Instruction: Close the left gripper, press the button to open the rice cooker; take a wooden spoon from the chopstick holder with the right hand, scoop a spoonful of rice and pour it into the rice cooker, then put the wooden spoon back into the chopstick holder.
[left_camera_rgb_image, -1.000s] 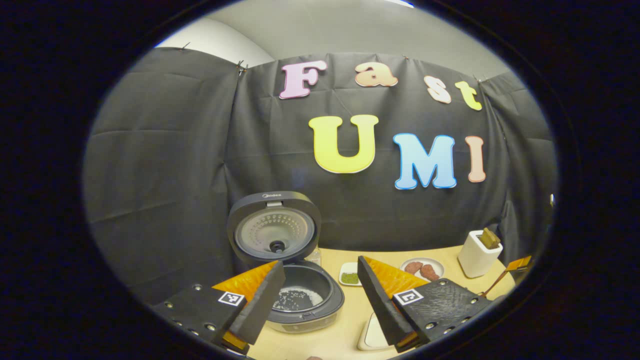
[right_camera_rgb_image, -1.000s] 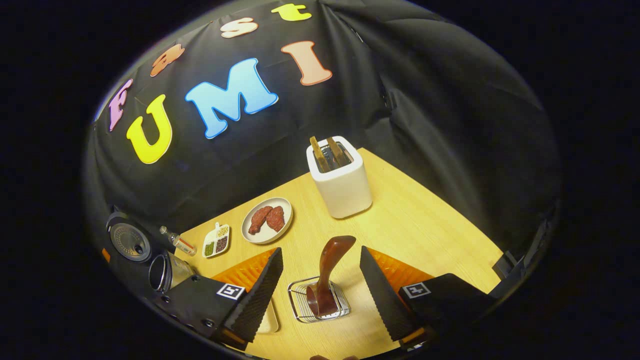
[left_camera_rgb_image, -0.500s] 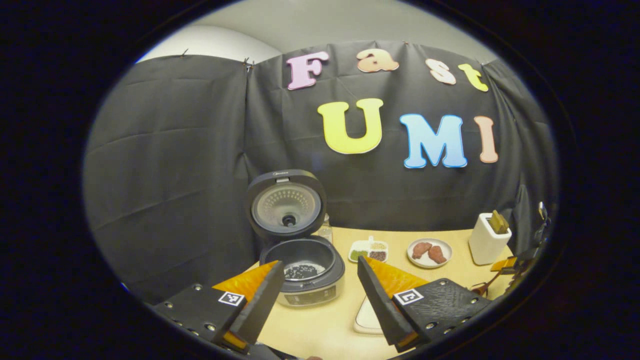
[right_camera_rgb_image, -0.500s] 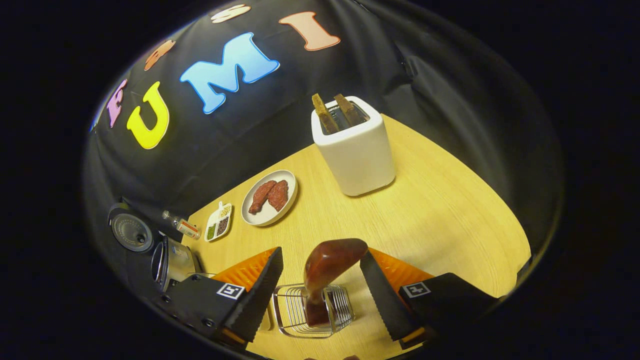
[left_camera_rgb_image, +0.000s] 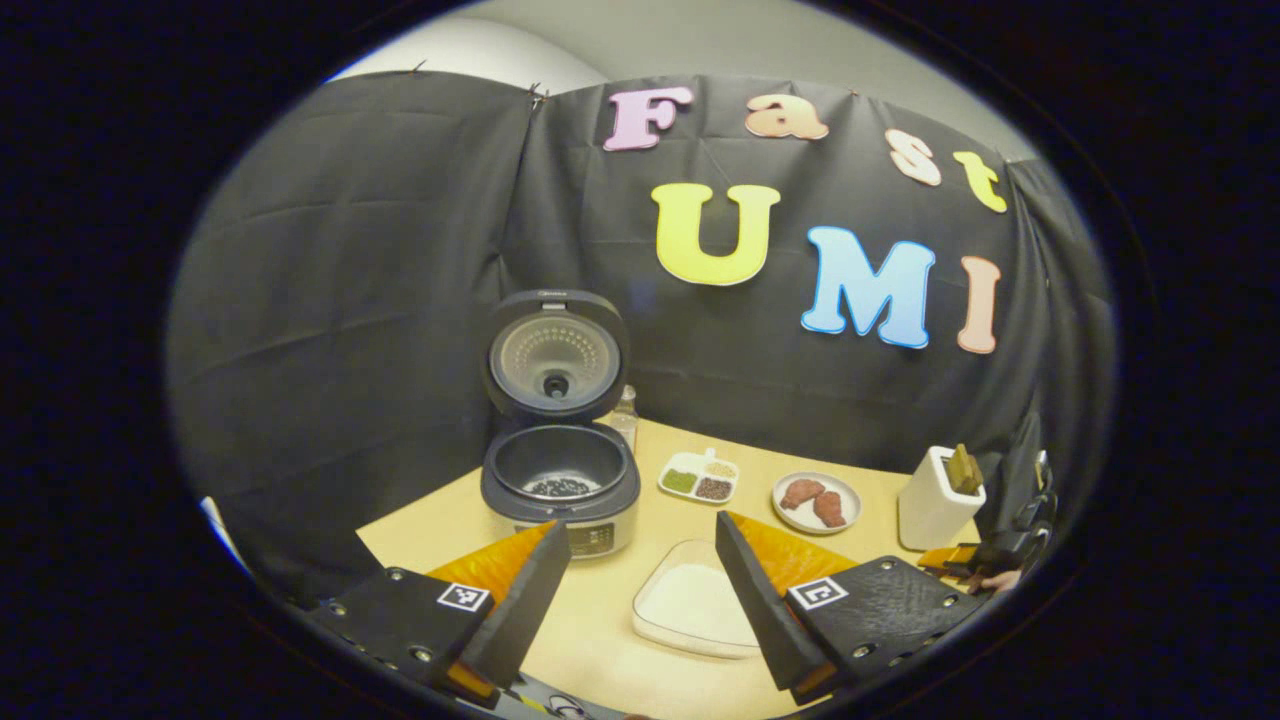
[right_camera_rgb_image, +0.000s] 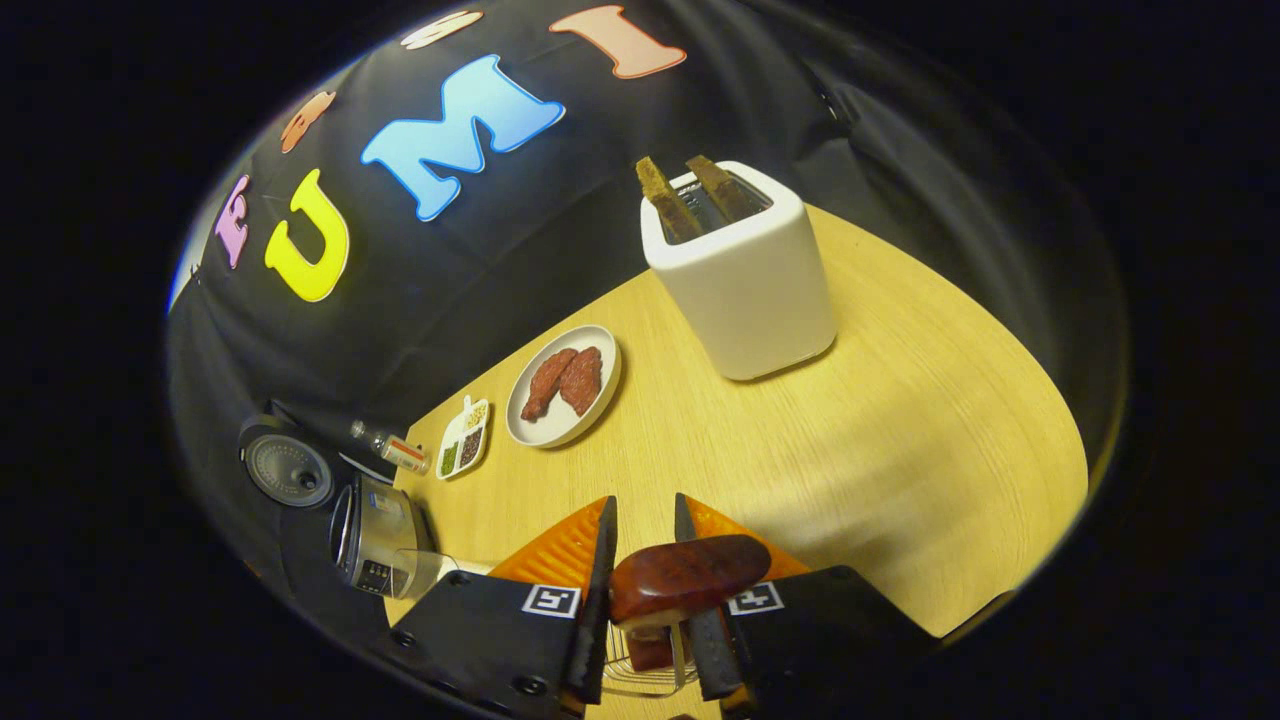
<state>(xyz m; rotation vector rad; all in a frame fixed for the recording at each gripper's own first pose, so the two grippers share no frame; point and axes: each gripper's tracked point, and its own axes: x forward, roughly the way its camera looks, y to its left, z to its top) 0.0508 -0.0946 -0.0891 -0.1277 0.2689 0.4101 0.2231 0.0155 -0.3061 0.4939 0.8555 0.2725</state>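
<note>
Right gripper (right_camera_rgb_image: 640, 570) jaws clamped on wooden spoon (right_camera_rgb_image: 688, 578) handle above chopstick holder (right_camera_rgb_image: 640, 670). Left gripper (left_camera_rgb_image: 640, 600) jaws apart; rice cooker (left_camera_rgb_image: 560, 480) lid up.

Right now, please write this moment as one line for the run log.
stage: taking spoon | rice cooker: lid open | left gripper: open, idle | right gripper: closing around wooden spoon in chopstick holder

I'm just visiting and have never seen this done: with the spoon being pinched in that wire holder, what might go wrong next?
1. The right hand-held gripper pinches the wooden spoon near its rounded handle end, so it may twist or slip when lifted.
2. The spoon could snag the wire chopstick holder and drag it along.
3. The scoop must travel from the rice tray to the open rice cooker; grains may spill on the table.
</note>
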